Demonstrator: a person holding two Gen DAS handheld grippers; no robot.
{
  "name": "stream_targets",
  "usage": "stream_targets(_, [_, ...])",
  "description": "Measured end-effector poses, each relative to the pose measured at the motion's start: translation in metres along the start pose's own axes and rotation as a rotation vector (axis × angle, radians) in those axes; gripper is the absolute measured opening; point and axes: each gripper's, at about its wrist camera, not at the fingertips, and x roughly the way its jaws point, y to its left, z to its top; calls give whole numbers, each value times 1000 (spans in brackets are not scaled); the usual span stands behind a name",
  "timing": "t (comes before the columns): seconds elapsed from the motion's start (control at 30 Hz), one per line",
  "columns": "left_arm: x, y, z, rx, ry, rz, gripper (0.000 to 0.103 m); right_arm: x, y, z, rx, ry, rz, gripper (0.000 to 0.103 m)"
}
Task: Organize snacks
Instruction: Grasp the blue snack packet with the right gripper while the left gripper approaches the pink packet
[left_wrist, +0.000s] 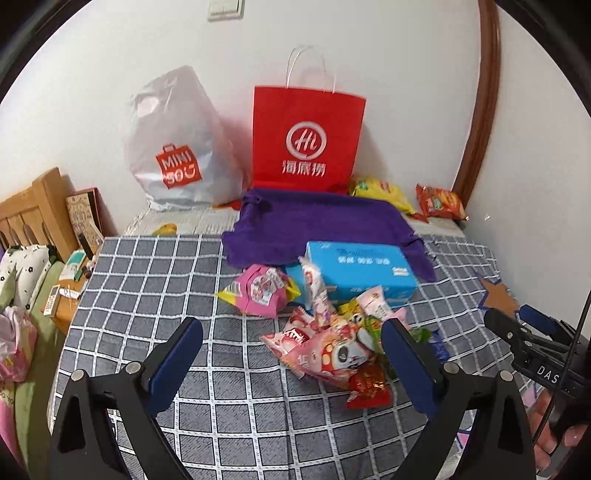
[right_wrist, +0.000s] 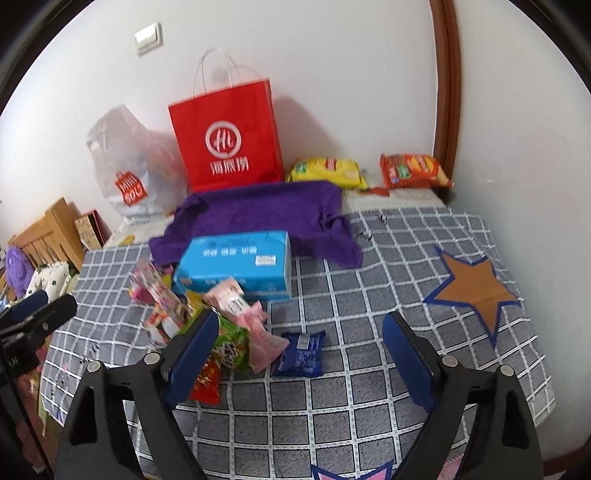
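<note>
A pile of small snack packets (left_wrist: 332, 343) lies on the grey checked cloth (left_wrist: 155, 295), in front of a blue box (left_wrist: 360, 267). It also shows in the right wrist view (right_wrist: 221, 332), with a dark blue packet (right_wrist: 301, 354) at its right edge and the blue box (right_wrist: 236, 264) behind. My left gripper (left_wrist: 291, 343) is open and empty, just short of the pile. My right gripper (right_wrist: 299, 339) is open and empty, above the dark blue packet. A yellow chip bag (right_wrist: 327, 170) and an orange chip bag (right_wrist: 413, 170) lie by the far wall.
A red paper bag (left_wrist: 306, 140) and a white plastic bag (left_wrist: 177, 147) stand against the wall. A purple towel (left_wrist: 317, 221) lies behind the blue box. A wooden headboard (left_wrist: 37, 210) and clutter sit at the left. A brown star patch (right_wrist: 472, 288) marks the cloth at right.
</note>
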Motion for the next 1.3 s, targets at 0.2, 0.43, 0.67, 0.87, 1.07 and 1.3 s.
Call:
stream_targets(0.2, [32,11,-6,-18,54,24,98,49,-6,-18,-2,101,-6,70])
stream_targets(0.43, [60,26,-7,-57,102,24,96,98,-14,-38,17,208,1,61])
stream_targets(0.67, [73,32,-5,-65,117,25,96,125,-14,-47,0,253,3,61])
stream_targets(0.87, [79,37,-3,-66,127,35,96,129,-9,-50,-97,214,-39,41])
stream_targets(1.07, [83,48,-1,-80,134,50,96,120,-31,-45,-93,186,-40,39])
stream_targets(1.3, [89,60,1,-106,148,64,96,131,-39,-47,-97,197,-55,53])
